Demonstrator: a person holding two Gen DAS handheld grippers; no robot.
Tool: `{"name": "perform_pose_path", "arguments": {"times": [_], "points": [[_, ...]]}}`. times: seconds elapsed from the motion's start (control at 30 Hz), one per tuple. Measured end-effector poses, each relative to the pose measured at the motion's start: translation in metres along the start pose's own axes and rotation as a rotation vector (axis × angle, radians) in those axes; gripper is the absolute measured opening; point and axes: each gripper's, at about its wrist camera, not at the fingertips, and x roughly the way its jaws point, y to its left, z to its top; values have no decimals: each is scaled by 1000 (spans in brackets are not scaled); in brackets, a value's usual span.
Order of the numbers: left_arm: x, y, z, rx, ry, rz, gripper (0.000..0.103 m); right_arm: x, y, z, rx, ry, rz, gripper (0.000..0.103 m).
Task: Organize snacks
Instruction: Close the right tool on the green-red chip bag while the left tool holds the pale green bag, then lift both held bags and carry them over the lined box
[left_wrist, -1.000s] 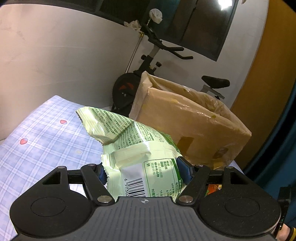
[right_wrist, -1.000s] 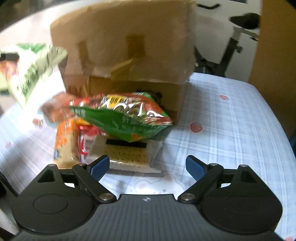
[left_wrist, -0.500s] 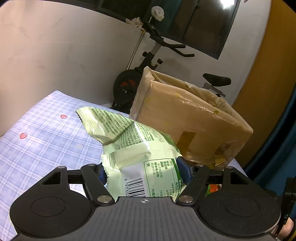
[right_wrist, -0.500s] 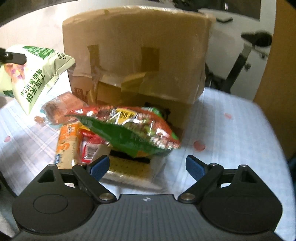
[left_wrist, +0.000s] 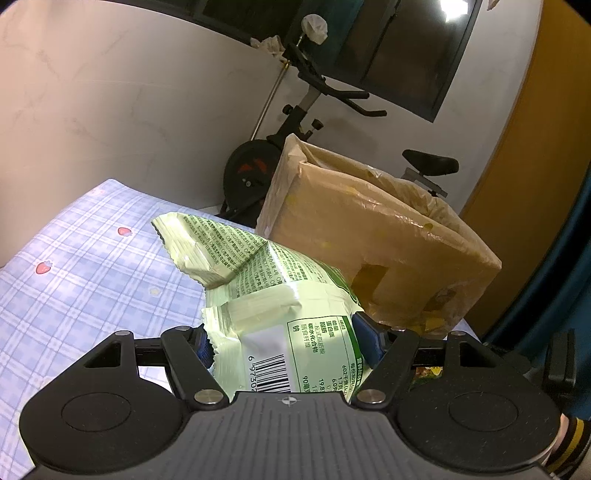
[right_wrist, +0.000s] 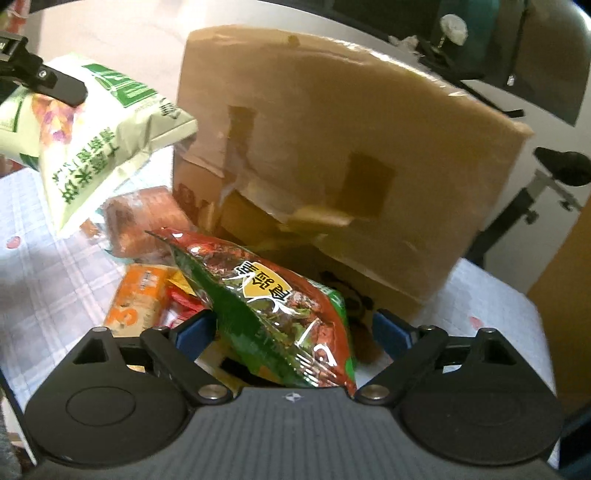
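My left gripper (left_wrist: 282, 338) is shut on a pale green snack bag (left_wrist: 280, 295), held in the air above the checked cloth beside the open cardboard box (left_wrist: 369, 236). The right wrist view shows the same bag (right_wrist: 92, 147) hanging at the upper left, left of the box (right_wrist: 332, 147). My right gripper (right_wrist: 291, 330) is closing its jaws with a red and green foil bag (right_wrist: 280, 314) between them. A gap still shows between that bag and the right pad. The foil bag lies on top of a pile of snacks in front of the box.
Under and beside the foil bag lie an orange packet (right_wrist: 138, 299), a small red packet (right_wrist: 184, 299) and a brown wrapped snack (right_wrist: 144, 221). The blue checked tablecloth (left_wrist: 74, 258) runs leftward. An exercise bike (left_wrist: 295, 122) stands behind the box by the wall.
My right gripper has moved in on the foil bag and rolled, so the bag now sits between its narrowing jaws. The left gripper keeps still with the pale green bag.
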Motion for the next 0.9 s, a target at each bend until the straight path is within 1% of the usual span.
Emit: {"name": "perform_pose_path", "arguments": {"times": [0.07, 0.2, 0.4, 0.53, 0.9], "points": [[-1, 1, 0, -2, -2, -1, 74, 1, 1, 0, 6, -4, 43, 72], [-2, 0, 1, 2, -3, -10, 74, -5, 2, 1, 21, -14, 58, 68], [-9, -4, 4, 15, -24, -23, 74, -27, -5, 4, 61, -53, 65, 66], [-14, -7, 6, 22, -36, -32, 74, -45, -9, 4, 92, -82, 54, 66], [-26, -13, 5, 38, -55, -36, 74, -76, -18, -8, 195, -109, 39, 66]]}}
